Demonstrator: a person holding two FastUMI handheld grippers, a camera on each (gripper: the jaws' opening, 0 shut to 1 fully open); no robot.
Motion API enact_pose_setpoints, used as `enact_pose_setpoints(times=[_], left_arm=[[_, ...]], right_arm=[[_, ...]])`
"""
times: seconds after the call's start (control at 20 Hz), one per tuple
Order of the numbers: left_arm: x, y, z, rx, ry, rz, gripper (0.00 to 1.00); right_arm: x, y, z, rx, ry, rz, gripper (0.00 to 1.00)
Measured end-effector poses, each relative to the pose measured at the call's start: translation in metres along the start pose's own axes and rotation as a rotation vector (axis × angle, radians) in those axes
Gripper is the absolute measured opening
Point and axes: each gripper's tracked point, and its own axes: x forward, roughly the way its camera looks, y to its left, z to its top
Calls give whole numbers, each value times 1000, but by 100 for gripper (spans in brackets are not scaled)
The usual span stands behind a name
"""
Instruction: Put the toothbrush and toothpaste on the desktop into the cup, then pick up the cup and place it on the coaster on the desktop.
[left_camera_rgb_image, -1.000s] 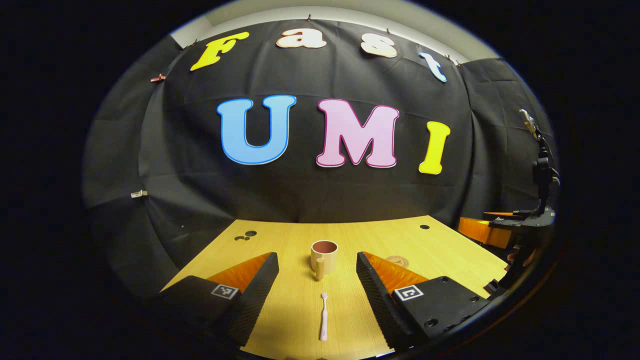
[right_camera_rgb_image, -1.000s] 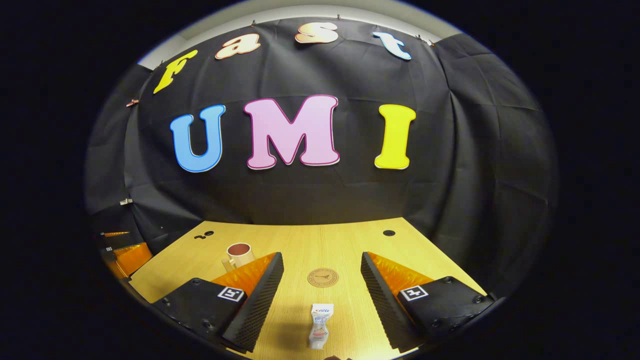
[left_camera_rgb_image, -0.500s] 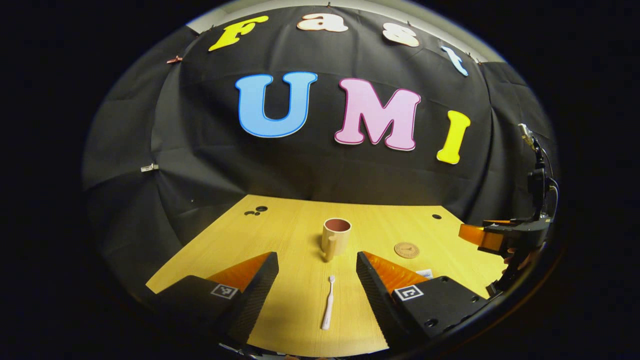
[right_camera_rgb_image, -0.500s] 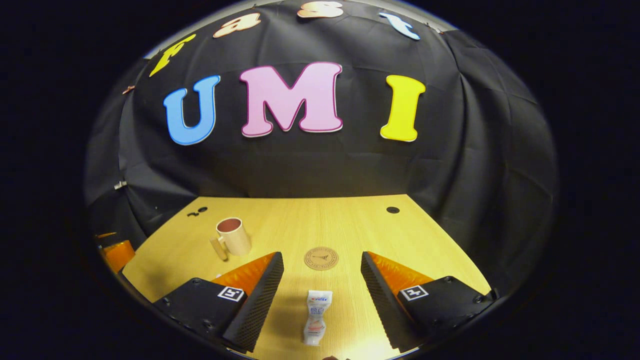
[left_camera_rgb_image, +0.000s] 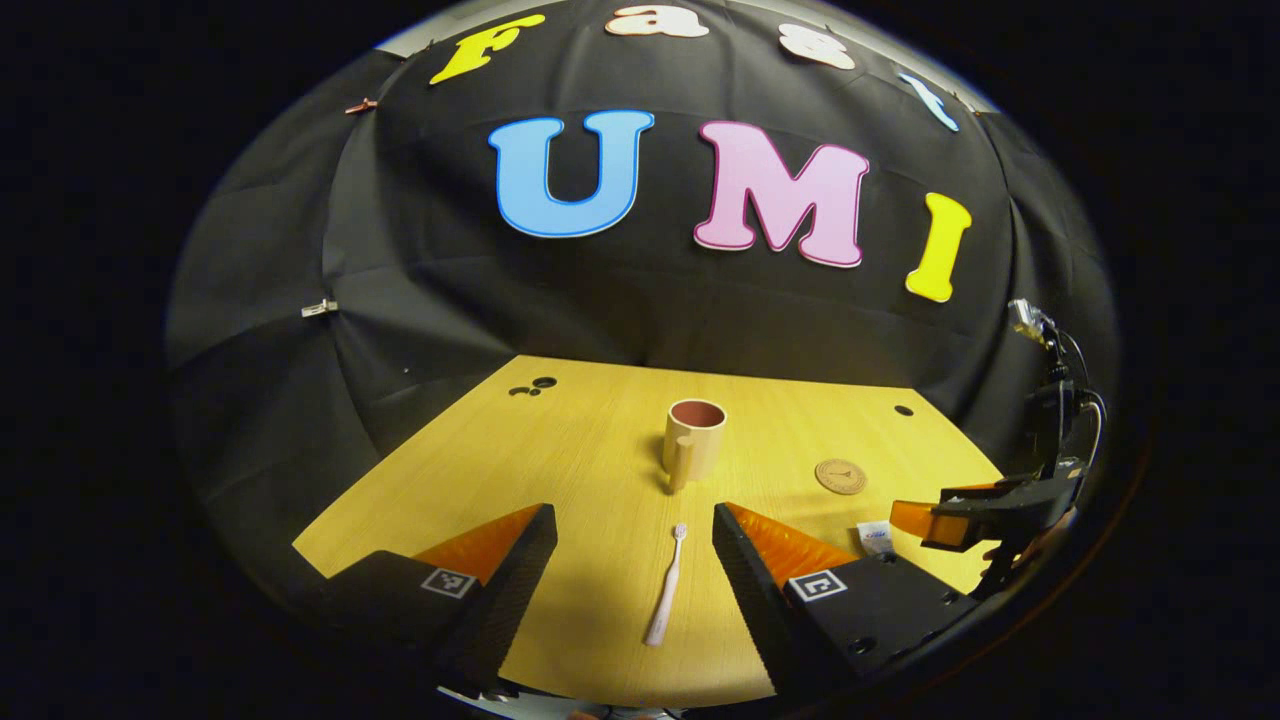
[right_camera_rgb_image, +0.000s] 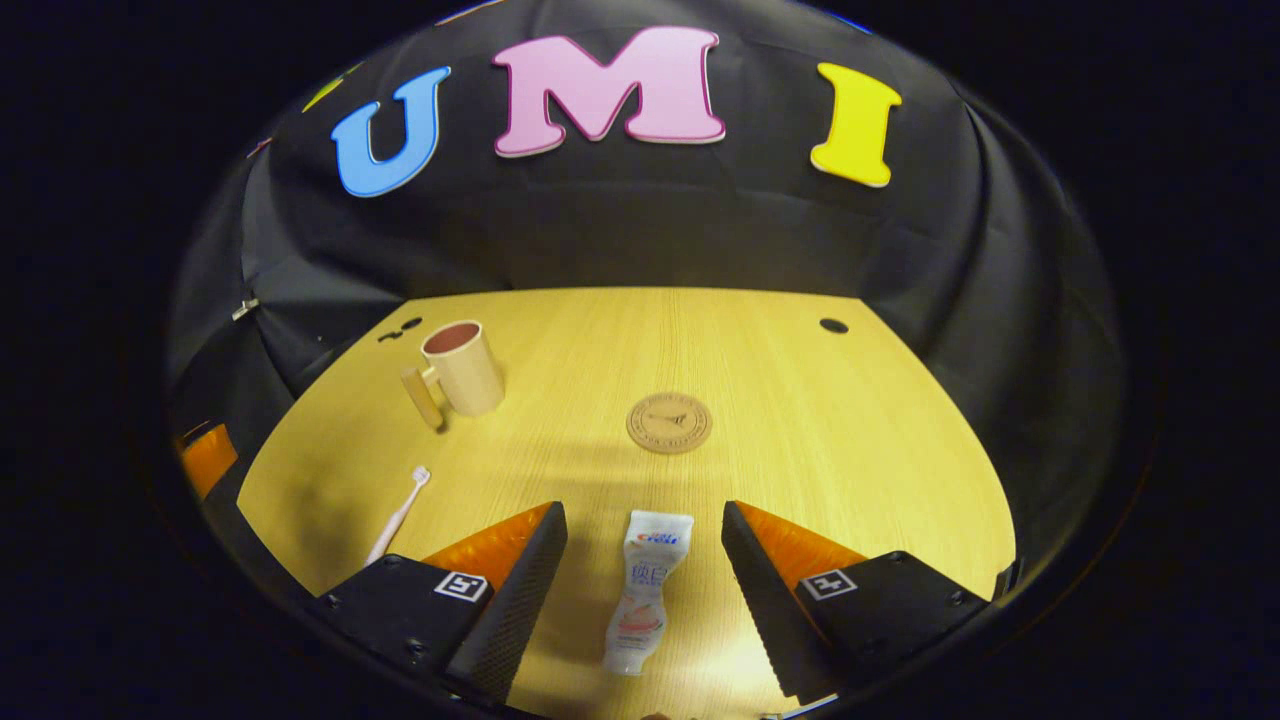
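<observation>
A pale yellow wood-grain bench carries a cream cup with a reddish-brown inside at about ten o'clock in the right gripper view, and a round tan coaster with a darker printed emblem near the centre. A toothbrush with a pale pink handle and white bristles lies at about eight o'clock, and at six o'clock lies a white toothpaste tube printed in blue, red and pink. In the left gripper view the same cream cup, tan coaster and pale pink toothbrush sit on the yellow bench.
</observation>
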Motion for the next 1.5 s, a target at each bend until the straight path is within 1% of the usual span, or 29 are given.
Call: enact_pose_setpoints(times=[0.15, 0.3, 0.55, 0.8, 0.9, 0.95, 1.0, 1.05, 1.1, 1.15, 1.2, 1.25, 1.35, 1.4, 1.45, 1.5], left_arm=[[5, -6, -12, -11, 31, 16, 98], [9, -10, -17, 15, 46, 29, 98], [10, -15, -23, 38, 63, 31, 98], [9, -22, -25, 53, 66, 10, 98], [8, -23, -26, 63, 66, 3, 97], [8, -23, -27, 67, 66, -1, 97], [7, -24, -27, 70, 67, -4, 98], [7, -25, -28, 72, 69, -9, 97], [6, -26, -30, 74, 71, -14, 98], [6, -26, -31, 77, 74, -18, 98], [6, -27, -32, 80, 76, -24, 97], [6, -28, -32, 85, 76, -29, 98], [7, -30, -35, 101, 80, -37, 98], [7, -31, -35, 107, 82, -41, 98], [8, -33, -37, 110, 85, -45, 97], [9, -33, -37, 108, 90, -49, 98]], right_arm=[[16, -6, -28, -9, 79, -2, 96], [30, -9, -48, -18, 145, 3, 96], [39, -13, -61, -26, 211, -11, 96], [37, -11, -84, -40, 293, -16, 96], [36, -10, -85, -41, 299, -16, 93], [34, -9, -85, -38, 307, -13, 85], [36, -6, -86, -37, 317, -10, 81], [35, -5, -87, -36, 329, -11, 73], [36, -1, -87, -37, 342, -9, 71], [36, 0, -86, -44, 349, -4, 60], [37, 3, -87, -50, 354, 0, 54], [36, 4, -85, -51, 358, 3, 44], [38, 3, -87, -48, 388, 9, 41], [37, 3, -88, -59, 412, 19, 45], [38, 3, -88, -76, 426, 29, 41], [35, 3, -86, -68, 429, 30, 41]])
